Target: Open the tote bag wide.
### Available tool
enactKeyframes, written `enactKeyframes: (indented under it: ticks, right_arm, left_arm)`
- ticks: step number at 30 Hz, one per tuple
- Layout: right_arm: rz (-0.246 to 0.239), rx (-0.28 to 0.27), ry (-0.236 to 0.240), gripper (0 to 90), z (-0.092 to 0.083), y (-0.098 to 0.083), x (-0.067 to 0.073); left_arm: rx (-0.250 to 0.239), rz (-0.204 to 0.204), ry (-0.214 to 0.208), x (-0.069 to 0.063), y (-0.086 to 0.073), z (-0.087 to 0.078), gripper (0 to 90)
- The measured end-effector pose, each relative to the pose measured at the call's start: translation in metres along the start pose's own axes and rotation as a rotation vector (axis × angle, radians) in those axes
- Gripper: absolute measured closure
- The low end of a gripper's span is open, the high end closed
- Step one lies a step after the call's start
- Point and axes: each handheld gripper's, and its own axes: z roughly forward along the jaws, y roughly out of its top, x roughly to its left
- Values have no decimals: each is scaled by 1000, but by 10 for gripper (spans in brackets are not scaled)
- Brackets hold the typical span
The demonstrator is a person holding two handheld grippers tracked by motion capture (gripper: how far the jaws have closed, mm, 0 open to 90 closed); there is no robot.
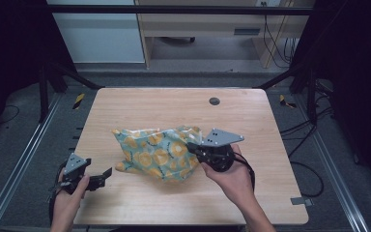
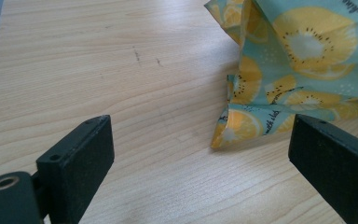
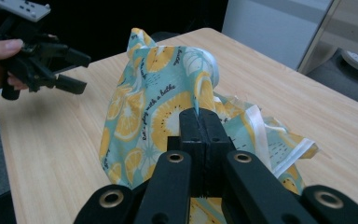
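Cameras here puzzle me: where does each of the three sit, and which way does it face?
High view: above the person's side, looking forward and down on the light wooden table; both forearms, left gripper, right gripper.
Left gripper view: rides the left gripper, looking along its open jaws across the tabletop.
Right gripper view: rides the right gripper, jaws shut on the cloth; the left gripper farther off.
Shared by all: the teal cloth with yellow fruit slices.

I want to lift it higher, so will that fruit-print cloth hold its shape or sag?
Probably sag: the cloth drapes in soft folds from the right gripper, pinched shut on one edge. It looks thin and light, and its trailing corner would likely drag on the table.
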Motion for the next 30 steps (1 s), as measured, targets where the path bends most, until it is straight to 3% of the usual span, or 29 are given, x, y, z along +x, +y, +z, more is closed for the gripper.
enactKeyframes:
  ticks: [8, 17, 30]
  right_arm:
    - [0, 14, 13, 900, -5, -19, 5]
    - [-8, 15, 32, 900, -11, -37, 11]
    - [-6, 59, 94, 900, 5, -68, 23]
  left_arm:
    - [0, 24, 3, -2, 1, -1, 64]
    - [-30, 20, -6, -6, 4, -6, 64]
    - [-53, 35, -21, -11, 7, -9, 64]
